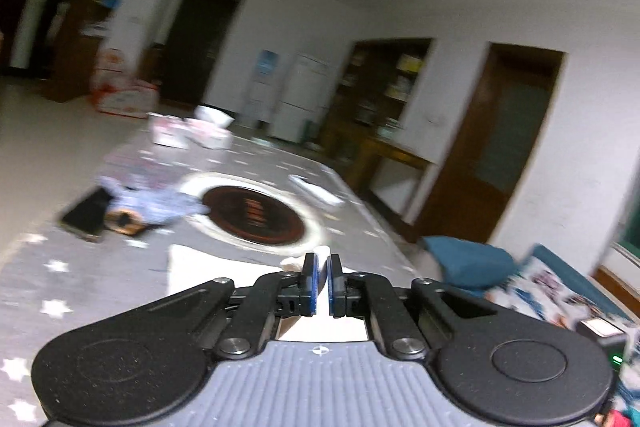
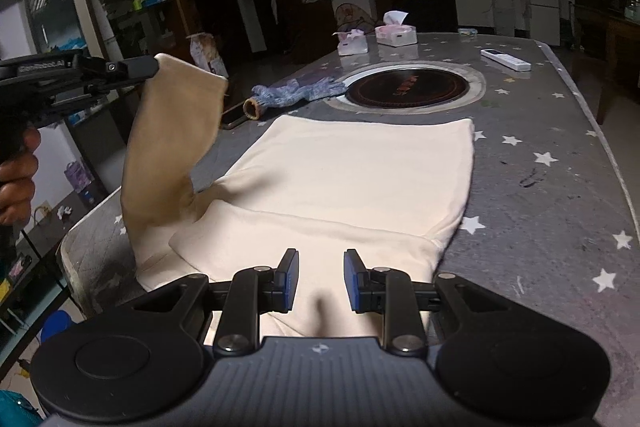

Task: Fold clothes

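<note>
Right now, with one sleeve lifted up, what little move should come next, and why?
Probably carry the sleeve inward over the cream top and lay it flat: the left tongs pinch its cuff aloft, while the right tongs hover open.

A cream garment (image 2: 352, 179) lies on a grey tablecloth (image 2: 560, 211) patterned with white stars.

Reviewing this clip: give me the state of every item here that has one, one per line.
cream garment: flat on table, sleeve lifted
sleeve: raised, pinched at cuff
left gripper: shut on sleeve
right gripper: open, over garment
tissue box: open, tissue sticking up
work glove: lying flat
</note>
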A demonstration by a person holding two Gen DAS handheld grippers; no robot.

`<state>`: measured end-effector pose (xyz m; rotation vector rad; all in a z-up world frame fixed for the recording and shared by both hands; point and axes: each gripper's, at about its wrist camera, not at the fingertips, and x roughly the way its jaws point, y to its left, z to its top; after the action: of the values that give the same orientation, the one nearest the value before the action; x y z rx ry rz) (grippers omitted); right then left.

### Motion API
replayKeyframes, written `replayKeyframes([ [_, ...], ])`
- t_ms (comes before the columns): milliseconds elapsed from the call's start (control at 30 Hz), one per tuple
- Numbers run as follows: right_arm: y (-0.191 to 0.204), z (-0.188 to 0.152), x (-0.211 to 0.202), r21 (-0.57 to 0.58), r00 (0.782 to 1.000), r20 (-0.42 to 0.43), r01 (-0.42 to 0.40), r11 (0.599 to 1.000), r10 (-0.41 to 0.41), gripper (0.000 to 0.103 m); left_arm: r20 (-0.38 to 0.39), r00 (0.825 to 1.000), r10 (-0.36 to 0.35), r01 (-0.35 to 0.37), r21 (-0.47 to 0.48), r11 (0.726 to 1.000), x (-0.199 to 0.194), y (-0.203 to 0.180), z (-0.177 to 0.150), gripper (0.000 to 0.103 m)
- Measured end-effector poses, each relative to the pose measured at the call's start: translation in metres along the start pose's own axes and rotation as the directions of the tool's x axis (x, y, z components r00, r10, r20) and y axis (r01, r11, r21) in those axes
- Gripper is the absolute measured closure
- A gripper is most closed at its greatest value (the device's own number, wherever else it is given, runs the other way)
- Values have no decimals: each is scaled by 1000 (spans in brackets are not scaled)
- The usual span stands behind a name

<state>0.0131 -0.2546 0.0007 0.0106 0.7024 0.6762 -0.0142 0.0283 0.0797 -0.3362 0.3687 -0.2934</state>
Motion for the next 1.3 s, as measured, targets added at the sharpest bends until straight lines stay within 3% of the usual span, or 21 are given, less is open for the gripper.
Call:
replayKeyframes([
  [133,-8,-4,-5,26,1000,11,15,1000,-15,79,-58,995,-86,87,10,996,20,-24,-16,98],
  [233,-15,-6,-9,50,999,15,33,998,-34,79,-123,981,-148,147,-18,989,36,-33,-33,98],
  [567,-29,-7,-15,98,997,25,67,993,-69,79,-346,915,-208,221,-1,975,53,-36,-87,92],
  [700,-27,-2,-7,104,999,17,42,994,-44,79,-326,934,-148,176,57,983,39,-22,-84,90],
  [867,-22,-2,14,85,999,-21,35,996,-34,79,-298,954,-30,54,73,996,22,16,-78,88],
  [1000,-20,-2,29,65,997,-42,70,995,-67,79,-295,954,60,-34,93,995,15,39,-78,87],
  [1067,-19,-3,33,56,996,-51,78,995,-76,80,-304,950,72,-48,87,995,12,50,-79,87],
  [1167,-13,-4,35,16,993,-65,95,995,-94,94,-317,944,88,-63,86,994,11,58,-81,87],
  [1300,0,6,28,-60,988,-15,150,987,-151,97,-328,941,88,-59,99,993,12,61,-81,87],
])
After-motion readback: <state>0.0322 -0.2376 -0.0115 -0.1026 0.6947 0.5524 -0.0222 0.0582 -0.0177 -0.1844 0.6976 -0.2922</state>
